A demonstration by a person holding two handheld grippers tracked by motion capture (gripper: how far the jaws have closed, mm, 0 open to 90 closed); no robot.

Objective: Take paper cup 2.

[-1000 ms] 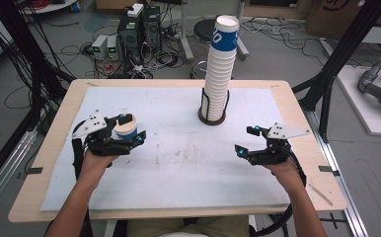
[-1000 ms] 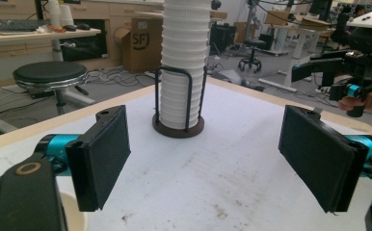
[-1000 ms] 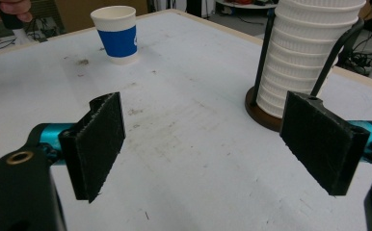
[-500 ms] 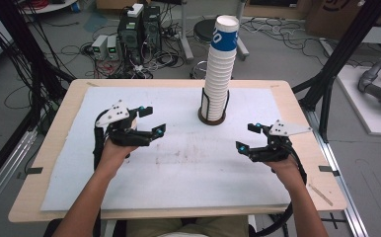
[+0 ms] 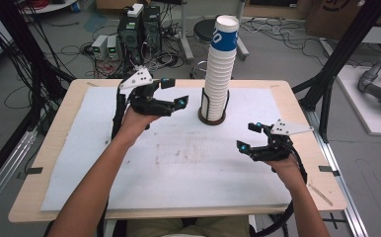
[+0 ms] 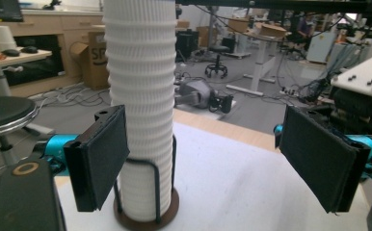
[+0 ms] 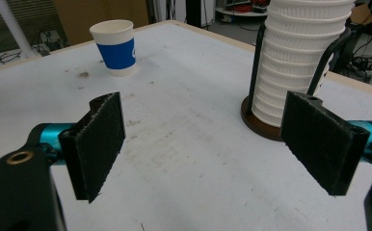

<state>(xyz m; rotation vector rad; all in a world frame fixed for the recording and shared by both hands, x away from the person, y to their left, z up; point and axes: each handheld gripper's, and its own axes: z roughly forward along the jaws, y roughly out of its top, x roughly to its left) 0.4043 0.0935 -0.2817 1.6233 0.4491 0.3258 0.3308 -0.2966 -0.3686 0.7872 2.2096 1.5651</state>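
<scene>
A tall stack of white ribbed paper cups [image 5: 217, 74], its top cup banded blue, stands in a dark wire holder [image 5: 212, 118] at the table's back middle. My left gripper [image 5: 174, 92] hovers just left of the stack, open. Its jaws have just been opening, with nothing between them. In the left gripper view the stack [image 6: 140, 96] rises close behind the left pad [image 6: 104, 154]. My right gripper [image 5: 247, 136] rests open and empty near the table's right side, pointing toward the holder [image 7: 259, 127]. A single blue-banded cup [image 7: 115, 47] stands upright on the mat in the right gripper view.
A white mat [image 5: 188, 163] covers most of the wooden table [image 5: 25, 207]. Black frame posts [image 5: 346, 54] stand at the right. Computers [image 5: 139, 29], cables and a stool [image 5: 206, 32] lie on the floor behind the table.
The left hand rose and swung right, from the table's left side where a cup sat at its jaws, to beside the cup stack. The right hand kept still.
</scene>
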